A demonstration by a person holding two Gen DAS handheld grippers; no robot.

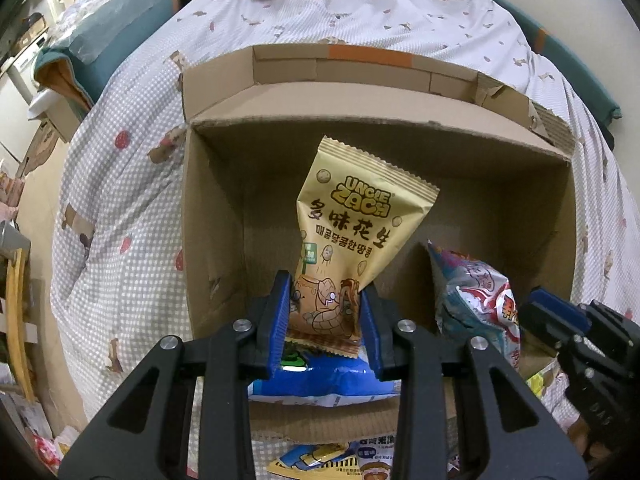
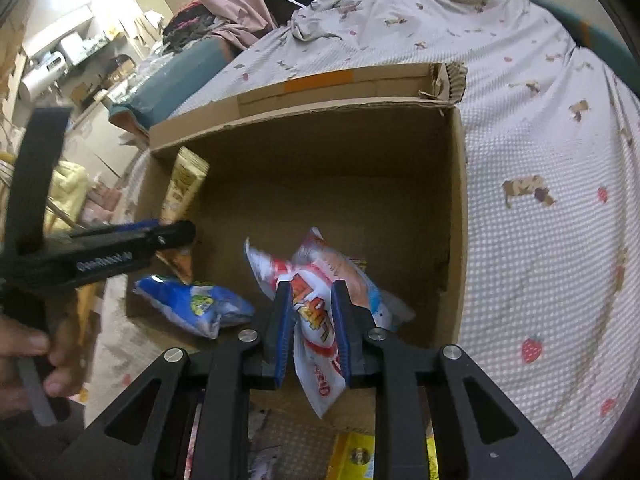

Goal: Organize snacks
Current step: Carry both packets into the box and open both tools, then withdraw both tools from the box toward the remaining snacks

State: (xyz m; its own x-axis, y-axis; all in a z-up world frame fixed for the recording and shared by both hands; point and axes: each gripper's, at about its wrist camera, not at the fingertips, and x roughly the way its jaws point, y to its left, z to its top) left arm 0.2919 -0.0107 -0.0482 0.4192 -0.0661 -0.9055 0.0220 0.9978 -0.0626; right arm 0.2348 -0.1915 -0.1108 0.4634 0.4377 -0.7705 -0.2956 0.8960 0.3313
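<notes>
You are holding the gold bag (image 1: 344,236) by its lower end in the left gripper (image 1: 326,320), jaws narrow, over the box (image 1: 400,120). The right gripper (image 2: 312,332) is pinching the white bag (image 2: 320,320). Both are looking light, soft and crinkly; grip the sealed ends.

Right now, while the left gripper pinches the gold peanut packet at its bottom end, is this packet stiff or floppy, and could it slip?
The gold peanut packet probably stays fairly stiff: it stands up above the left gripper without folding over. It seems light, since a pinch at one end carries it. Its glossy film may be slippery, so it could slide out over the cardboard box.
</notes>
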